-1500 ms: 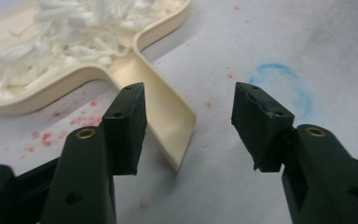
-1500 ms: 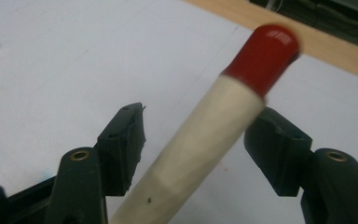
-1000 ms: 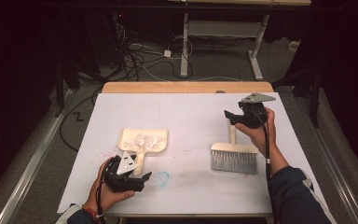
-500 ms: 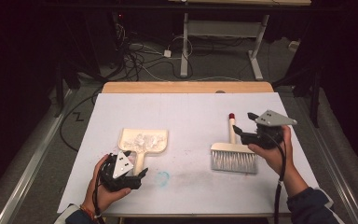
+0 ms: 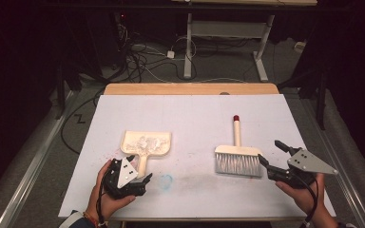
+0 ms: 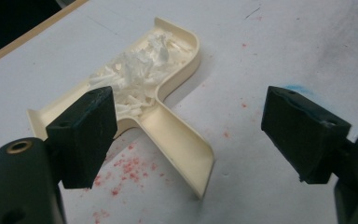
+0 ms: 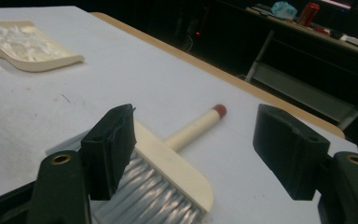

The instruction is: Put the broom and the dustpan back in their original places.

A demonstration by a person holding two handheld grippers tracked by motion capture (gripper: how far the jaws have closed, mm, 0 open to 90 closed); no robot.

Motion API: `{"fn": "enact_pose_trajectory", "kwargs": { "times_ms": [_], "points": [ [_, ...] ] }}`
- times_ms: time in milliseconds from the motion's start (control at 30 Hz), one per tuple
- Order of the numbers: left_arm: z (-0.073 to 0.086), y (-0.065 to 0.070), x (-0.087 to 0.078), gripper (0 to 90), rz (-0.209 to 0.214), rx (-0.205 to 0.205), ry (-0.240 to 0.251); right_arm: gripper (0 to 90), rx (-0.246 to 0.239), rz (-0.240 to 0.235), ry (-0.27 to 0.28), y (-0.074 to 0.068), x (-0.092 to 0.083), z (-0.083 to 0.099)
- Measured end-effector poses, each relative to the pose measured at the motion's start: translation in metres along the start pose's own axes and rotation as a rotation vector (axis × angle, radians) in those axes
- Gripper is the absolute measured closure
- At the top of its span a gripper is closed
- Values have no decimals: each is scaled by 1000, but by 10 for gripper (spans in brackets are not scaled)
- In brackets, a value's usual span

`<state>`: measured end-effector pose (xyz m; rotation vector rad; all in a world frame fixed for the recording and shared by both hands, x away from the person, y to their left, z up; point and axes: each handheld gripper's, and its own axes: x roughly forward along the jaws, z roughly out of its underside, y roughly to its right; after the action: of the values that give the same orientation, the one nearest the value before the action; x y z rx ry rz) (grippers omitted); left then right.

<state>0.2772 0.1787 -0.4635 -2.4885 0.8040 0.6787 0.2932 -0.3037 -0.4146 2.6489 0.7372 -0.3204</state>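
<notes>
Both tools set down, hands drawn back.
The right gripper (image 5: 272, 158), jaws spread, has retreated to 4 o'clock of the brush (image 5: 237, 156); the left gripper (image 5: 134, 177), jaws spread, sits at 6 o'clock of the filled dustpan (image 5: 146, 143) on the table (image 5: 190, 109).

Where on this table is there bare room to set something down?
The widest free patch is the far half of the white table top, beyond the dustpan and brush. A bare strip also runs between those two. It is crowded at the near corners, where the left gripper and right gripper sit.
</notes>
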Motion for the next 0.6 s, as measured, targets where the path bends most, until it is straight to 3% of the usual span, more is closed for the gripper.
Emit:
{"fn": "enact_pose_trajectory", "kwargs": {
  "times_ms": [133, 333, 600],
  "points": [
    [2, -3, 1, 167, -17, 3, -2, 293, -28, -6, -10, -4, -4, 0],
    [2, -6, -2, 167, -17, -28, 35, 289, -25, -11, -23, -4, -2, 1],
    [0, -10, -1, 167, -32, -30, 39, 274, -18, -26, -52, -5, 3, 6]
  ]
}}
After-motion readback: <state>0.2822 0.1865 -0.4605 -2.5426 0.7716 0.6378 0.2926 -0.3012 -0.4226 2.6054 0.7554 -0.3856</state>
